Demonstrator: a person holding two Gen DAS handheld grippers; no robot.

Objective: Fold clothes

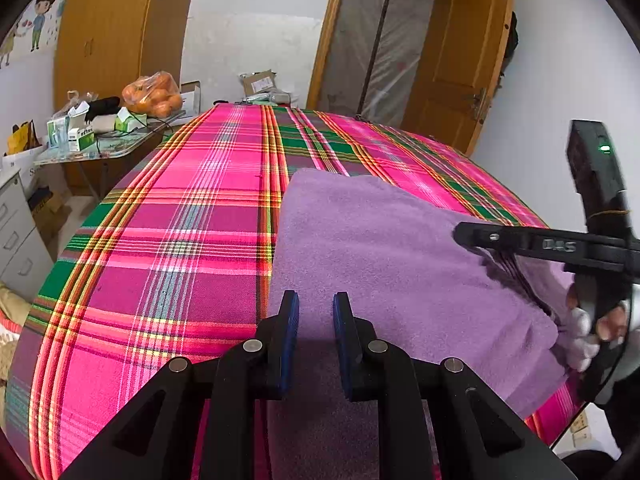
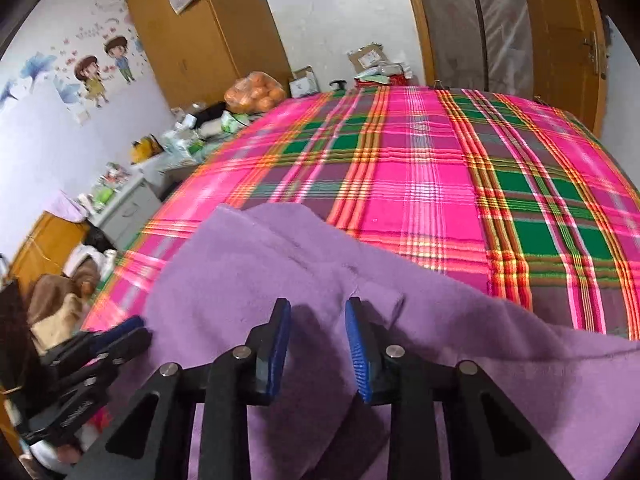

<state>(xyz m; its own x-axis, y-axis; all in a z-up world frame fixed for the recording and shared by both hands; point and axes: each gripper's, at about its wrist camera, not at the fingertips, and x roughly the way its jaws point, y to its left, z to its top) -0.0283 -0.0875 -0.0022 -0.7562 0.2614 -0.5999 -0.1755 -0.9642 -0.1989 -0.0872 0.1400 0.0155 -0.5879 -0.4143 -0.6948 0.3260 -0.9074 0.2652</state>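
Note:
A purple fleece cloth (image 1: pixel 384 256) lies on the pink plaid sheet (image 1: pixel 168 240), with a raised fold running along its right side. In the left wrist view my left gripper (image 1: pixel 316 306) stands open over the cloth's near left edge, nothing between its blue pads. My right gripper (image 1: pixel 464 236) reaches in from the right, low over the fold. In the right wrist view the right gripper (image 2: pixel 318 310) is open just above a small bump in the purple cloth (image 2: pixel 248 264). The left gripper (image 2: pixel 128 330) shows at the lower left beside the cloth's edge.
A side table (image 1: pixel 100 148) beyond the sheet's far left corner holds a bag of oranges (image 1: pixel 154 94) and small boxes. A grey drawer cabinet (image 1: pixel 16 232) stands at the left. Behind are a wooden wardrobe (image 1: pixel 104 28) and a wooden door (image 1: pixel 464 52).

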